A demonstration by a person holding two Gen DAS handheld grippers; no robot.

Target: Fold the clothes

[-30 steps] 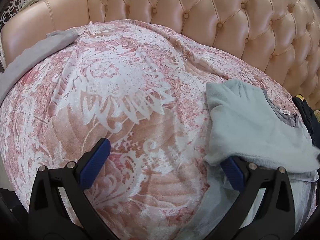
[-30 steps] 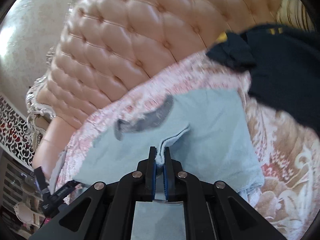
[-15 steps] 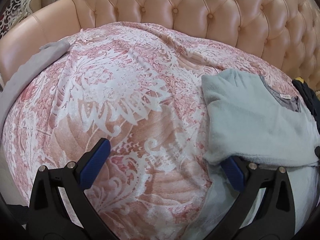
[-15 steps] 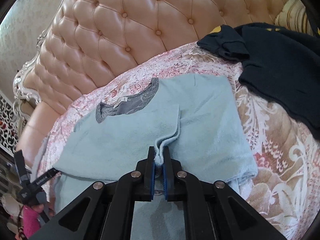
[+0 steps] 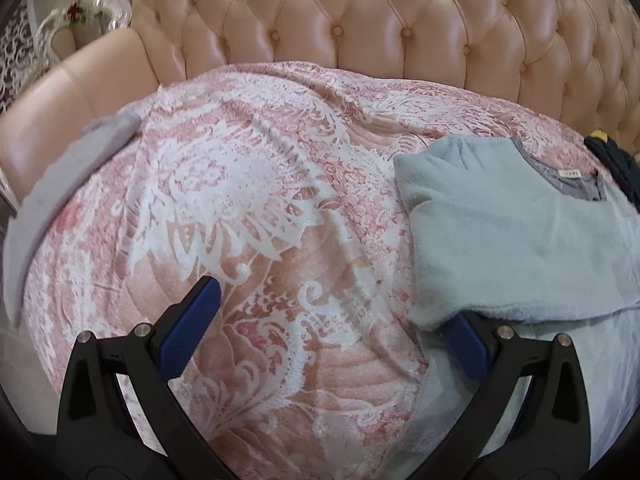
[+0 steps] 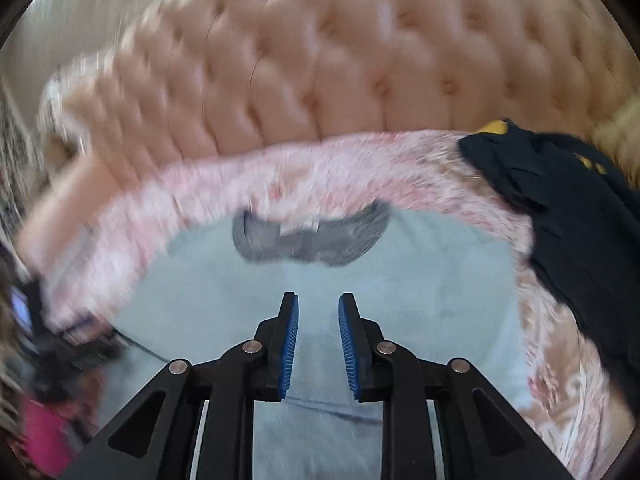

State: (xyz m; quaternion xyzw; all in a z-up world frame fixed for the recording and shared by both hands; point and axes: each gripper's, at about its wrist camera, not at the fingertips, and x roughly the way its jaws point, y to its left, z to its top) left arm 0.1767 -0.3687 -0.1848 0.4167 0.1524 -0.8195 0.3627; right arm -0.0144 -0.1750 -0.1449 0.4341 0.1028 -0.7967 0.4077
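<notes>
Crowding pale sweater (image 6: pixel 420 280): dark garment (image 6: pixel 580 220).

Both views are bright with soft, even daylight and only faint shadows. The left wrist view is mostly sharp; glossy highlights sit on the tufted headboard (image 5: pixel 360 20), and the left edge smears slightly. The right wrist view is heavily motion-blurred, worst toward the left, though the near black fingers (image 6: pixel 280 344) stay crisp. Fisheye bending curves both frames, with dark vignetted corners.

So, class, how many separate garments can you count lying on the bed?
3, though others may be hidden: a light blue top at the right, a dark navy garment beyond it by the headboard, and a grey garment at the bed's left edge.
</notes>
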